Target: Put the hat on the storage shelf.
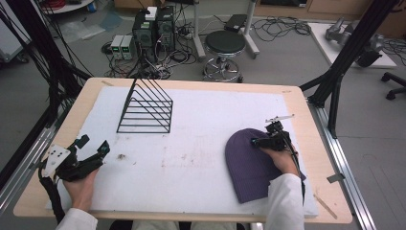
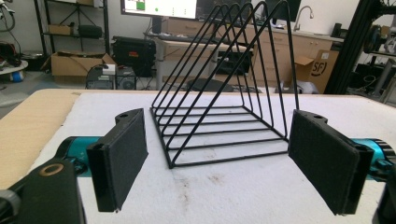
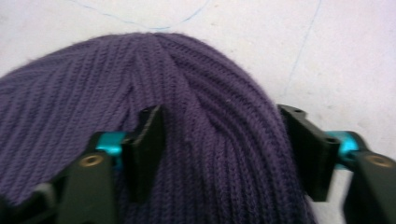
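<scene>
High cam looks down over table from near edge. Left cam faces rack, low. Right cam v. close on hat; high shares both.

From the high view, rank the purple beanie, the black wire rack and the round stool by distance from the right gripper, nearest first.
1. Purple beanie: directly under the right gripper, on the table's right side, between its open jaws.
2. Black wire rack: across the table, far left.
3. Round stool: on the floor beyond the table's far edge.

Left claw spread wide, held low, right claw parted, angled downward
</scene>
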`<state>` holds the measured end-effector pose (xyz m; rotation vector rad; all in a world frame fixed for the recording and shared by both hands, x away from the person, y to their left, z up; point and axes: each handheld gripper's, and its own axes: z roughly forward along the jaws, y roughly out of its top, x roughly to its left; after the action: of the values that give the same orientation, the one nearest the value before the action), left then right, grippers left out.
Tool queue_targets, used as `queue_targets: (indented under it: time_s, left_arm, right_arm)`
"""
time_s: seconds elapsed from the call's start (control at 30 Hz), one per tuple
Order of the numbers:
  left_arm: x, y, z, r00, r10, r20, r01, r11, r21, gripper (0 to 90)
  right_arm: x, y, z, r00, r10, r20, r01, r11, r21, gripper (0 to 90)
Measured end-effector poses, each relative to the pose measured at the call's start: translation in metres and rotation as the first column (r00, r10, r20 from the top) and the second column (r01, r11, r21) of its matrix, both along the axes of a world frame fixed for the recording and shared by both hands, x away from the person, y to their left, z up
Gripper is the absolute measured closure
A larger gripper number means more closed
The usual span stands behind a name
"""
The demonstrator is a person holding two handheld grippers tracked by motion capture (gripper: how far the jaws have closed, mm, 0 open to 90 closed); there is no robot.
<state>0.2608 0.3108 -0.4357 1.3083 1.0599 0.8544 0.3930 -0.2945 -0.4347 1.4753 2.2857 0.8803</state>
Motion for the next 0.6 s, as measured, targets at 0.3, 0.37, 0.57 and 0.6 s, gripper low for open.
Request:
queue_targets:
  time_s: [0.3, 0.37, 0.57, 0.6]
  left_arm:
    - [0.001, 0.0, -0.001, 1.0, -0.003, -0.002, 0.003, 1.0, -0.001, 20.0]
    - [0.001, 0.0, 0.0, 1.0, -0.002, -0.001, 0.002, 1.0, 0.0, 20.0]
    - [0.001, 0.001, 0.0, 1.0, -0.001, -0.004, 0.001, 1.0, 0.002, 20.0]
    - [0.001, 0.001, 0.0, 1.0, 0.001, -0.001, -0.001, 1.0, 0.004, 20.0]
  right_arm:
    - [-0.005, 0.006, 0.008, 0.9998, 0.021, -0.001, -0.021, 0.9996, -0.017, 75.6]
    - [-0.007, 0.006, 0.009, 0.9997, 0.024, -0.003, -0.024, 0.9997, -0.006, 77.3]
    - [-0.011, 0.007, 0.015, 0.9989, 0.034, 0.031, -0.034, 0.9994, -0.003, 77.7]
    - [-0.013, 0.008, 0.017, 0.9984, 0.037, 0.044, -0.037, 0.9993, 0.008, 77.6]
